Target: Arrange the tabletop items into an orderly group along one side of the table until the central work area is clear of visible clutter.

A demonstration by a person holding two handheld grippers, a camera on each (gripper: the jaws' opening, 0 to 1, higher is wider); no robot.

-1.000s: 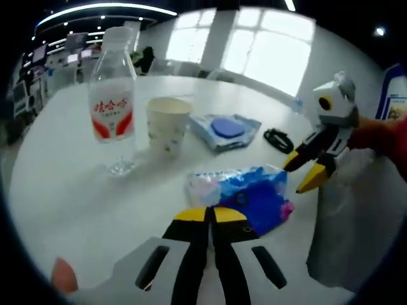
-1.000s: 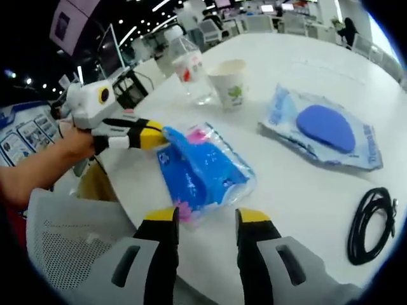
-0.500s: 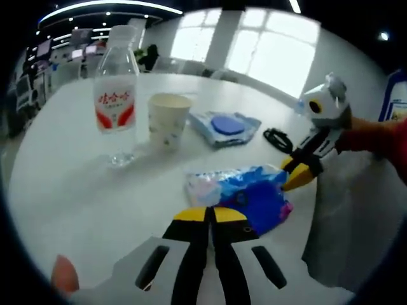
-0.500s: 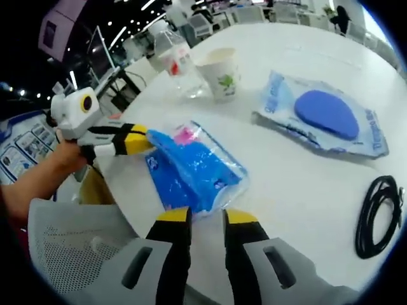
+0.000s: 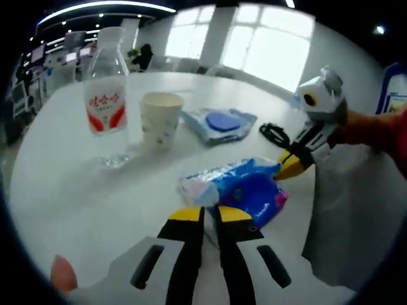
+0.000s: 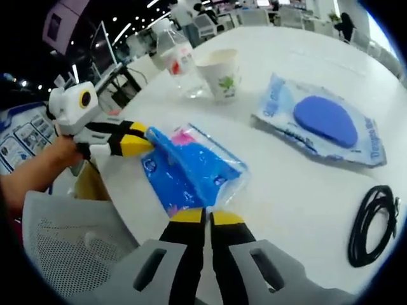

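Both grippers on the blue pack. My left gripper (image 5: 203,215) has jaws nearly together, pinched on the pack's near edge; in the right gripper view the same gripper (image 6: 143,140) bites the pack's far end. My right gripper (image 6: 206,218) is also closed down narrow on the blue pack (image 6: 191,168), and from the left gripper view its yellow tips (image 5: 291,166) sit on the pack's other end (image 5: 238,187). The pack lies near the tabletop (image 6: 299,190) edge closest to me, lifted a little at the left-hand end.

Step in hand, I judge: carry the pack to the group. To do it well: keep both pinches firm, lift evenly so the soft wrapper doesn't sag or tear, move both hands together, set it flat beside the others.

Around, going outward: paper cup (image 5: 159,119) and water bottle (image 5: 105,95) stand upright just beside each other, further in on the tabletop. The pouch with the blue oval (image 6: 321,121) lies flat past the cup, apart from the pack. Black cable (image 6: 369,222) is coiled near the right edge.

In the way: cup and bottle are tippy, so I'd swing wide of them. A grey mesh chair (image 6: 70,235) sits under the near edge.
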